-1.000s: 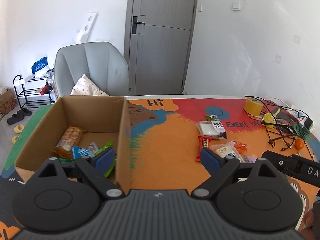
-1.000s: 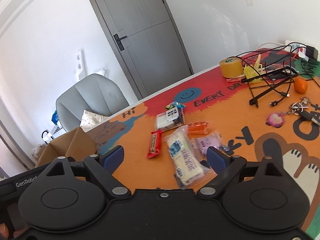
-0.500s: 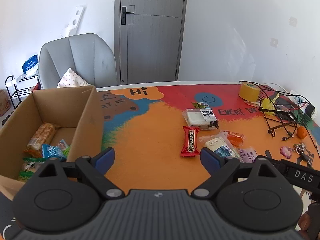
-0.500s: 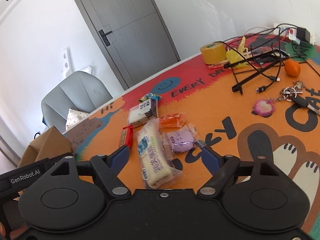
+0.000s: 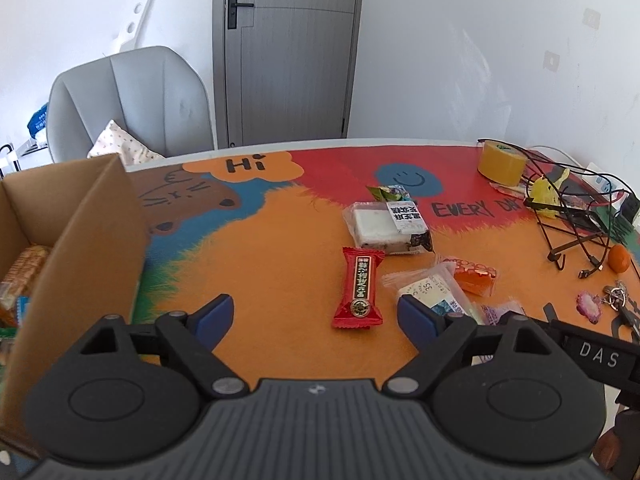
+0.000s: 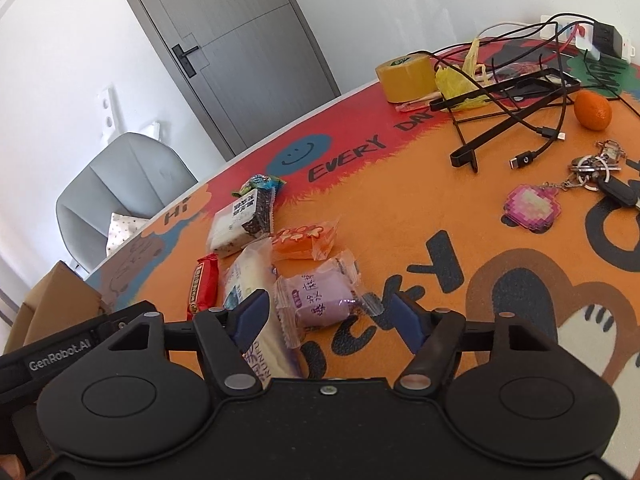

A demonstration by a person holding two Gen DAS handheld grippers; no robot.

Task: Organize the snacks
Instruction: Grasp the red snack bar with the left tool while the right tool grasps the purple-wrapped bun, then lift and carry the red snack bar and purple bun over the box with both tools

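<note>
Several snacks lie on the colourful table mat: a red bar (image 5: 359, 289) (image 6: 204, 285), a white-and-black cake pack (image 5: 386, 223) (image 6: 243, 220), an orange packet (image 5: 474, 274) (image 6: 302, 239), a long clear pack (image 5: 434, 292) (image 6: 256, 280) and a purple packet (image 6: 320, 294). A cardboard box (image 5: 86, 232) (image 6: 52, 300) at the left holds several snacks. My left gripper (image 5: 314, 316) is open and empty, just short of the red bar. My right gripper (image 6: 330, 316) is open, its jaws either side of the purple packet, low over it.
At the right lie a tape roll (image 5: 502, 162) (image 6: 406, 78), a black wire rack with cables (image 5: 568, 216) (image 6: 516, 92), a small orange fruit (image 6: 593, 110), keys with a pink charm (image 6: 532, 208) and a power strip (image 6: 584, 36). A grey chair (image 5: 128, 100) stands behind the table.
My left gripper has swung right from over the box toward the red bar. My right gripper has moved forward and down onto the purple packet.
</note>
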